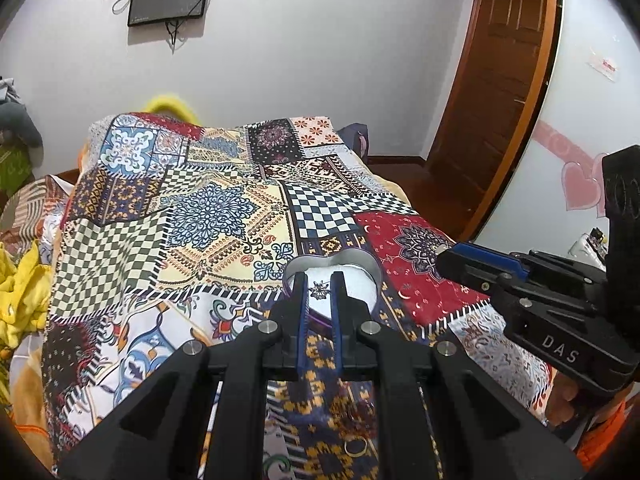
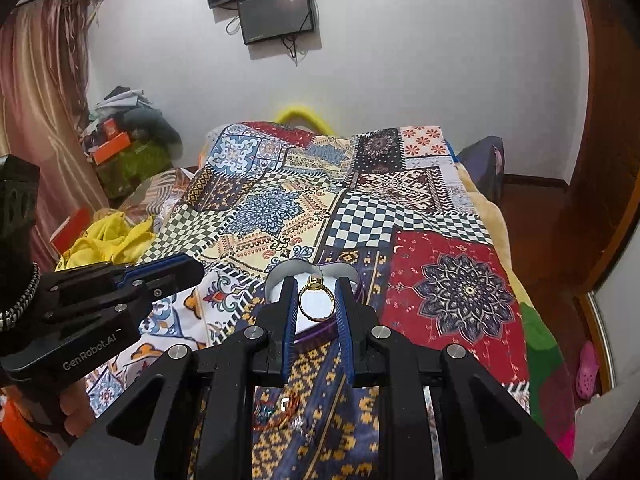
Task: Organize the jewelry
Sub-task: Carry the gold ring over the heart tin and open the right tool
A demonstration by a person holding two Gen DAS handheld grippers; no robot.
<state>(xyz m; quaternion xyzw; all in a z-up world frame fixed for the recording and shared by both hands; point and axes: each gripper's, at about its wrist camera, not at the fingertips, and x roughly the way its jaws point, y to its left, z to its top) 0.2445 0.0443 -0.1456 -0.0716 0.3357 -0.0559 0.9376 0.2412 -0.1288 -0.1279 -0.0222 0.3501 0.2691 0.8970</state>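
Observation:
A heart-shaped tin (image 1: 362, 261) with a white lining sits on the patchwork quilt (image 1: 216, 216), its lid off. My left gripper (image 1: 319, 277) hovers over the tin, shut on a small dark star-shaped ornament (image 1: 320, 290). In the right wrist view the tin (image 2: 280, 271) shows behind my right gripper (image 2: 314, 283), which is shut on a gold ring (image 2: 316, 300) with a pale stone. Each gripper appears in the other's view: the right gripper (image 1: 444, 258) at the tin's right, the left gripper (image 2: 195, 270) at its left. The fingers hide most of the tin's inside.
More jewelry lies on the quilt close to me: a gold ring (image 1: 355, 447) and a reddish bangle (image 2: 276, 410) with a silvery piece (image 2: 298, 423). Yellow cloth (image 2: 108, 240) is heaped at the bed's left. A wooden door (image 1: 500, 92) stands at the right.

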